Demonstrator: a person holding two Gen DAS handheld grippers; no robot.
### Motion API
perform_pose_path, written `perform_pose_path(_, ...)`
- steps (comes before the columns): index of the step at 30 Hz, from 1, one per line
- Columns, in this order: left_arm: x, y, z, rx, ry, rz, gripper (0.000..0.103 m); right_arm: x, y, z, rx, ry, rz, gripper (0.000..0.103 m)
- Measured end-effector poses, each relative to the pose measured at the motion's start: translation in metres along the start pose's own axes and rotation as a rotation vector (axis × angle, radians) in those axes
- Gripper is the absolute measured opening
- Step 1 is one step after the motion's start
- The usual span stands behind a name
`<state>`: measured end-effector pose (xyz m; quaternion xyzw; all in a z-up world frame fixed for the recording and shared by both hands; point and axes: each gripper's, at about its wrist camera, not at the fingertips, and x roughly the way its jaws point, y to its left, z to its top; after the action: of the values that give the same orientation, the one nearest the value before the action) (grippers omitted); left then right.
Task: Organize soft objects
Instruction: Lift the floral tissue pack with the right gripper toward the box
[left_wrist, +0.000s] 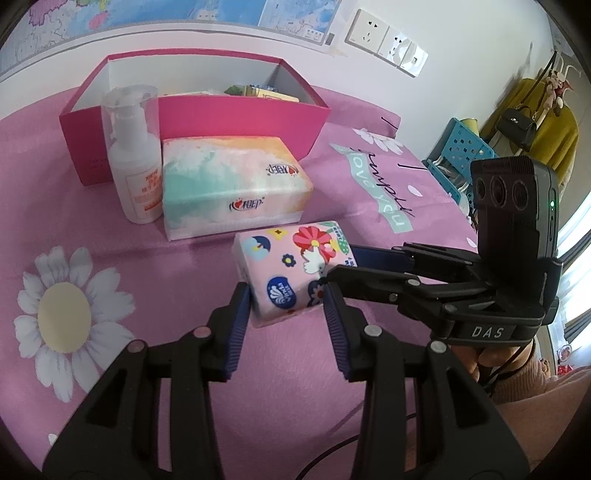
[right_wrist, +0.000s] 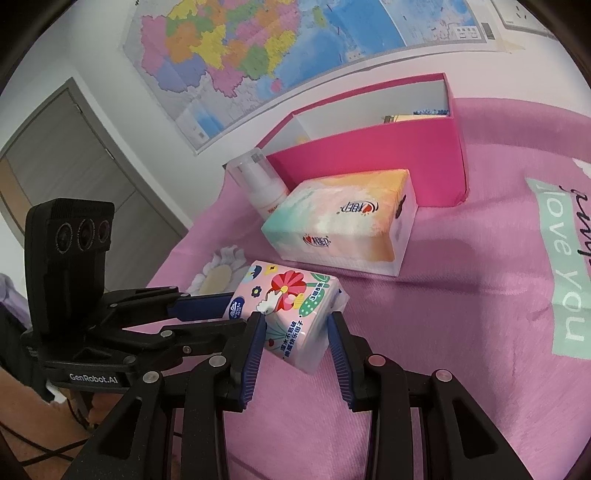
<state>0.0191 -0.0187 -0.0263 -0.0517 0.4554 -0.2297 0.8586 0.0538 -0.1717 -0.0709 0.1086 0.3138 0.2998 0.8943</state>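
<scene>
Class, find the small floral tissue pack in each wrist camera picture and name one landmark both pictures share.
Left wrist view: the floral tissue pack sits just below centre, between this camera's own fingers, with the other tool reaching in from the right.
Right wrist view: the pack sits just below centre, with the other tool reaching in from the left.
Shared landmark: the pink open box behind the large pastel tissue box.
</scene>
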Motion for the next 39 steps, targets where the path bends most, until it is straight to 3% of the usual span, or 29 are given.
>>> perform_pose_path(39, -0.016, -0.007, 0.019, 0.048, -0.066, 0.004, 0.043, -0.019, 0.005, 0.027, -0.035, -0.08, 0.011, 0.036)
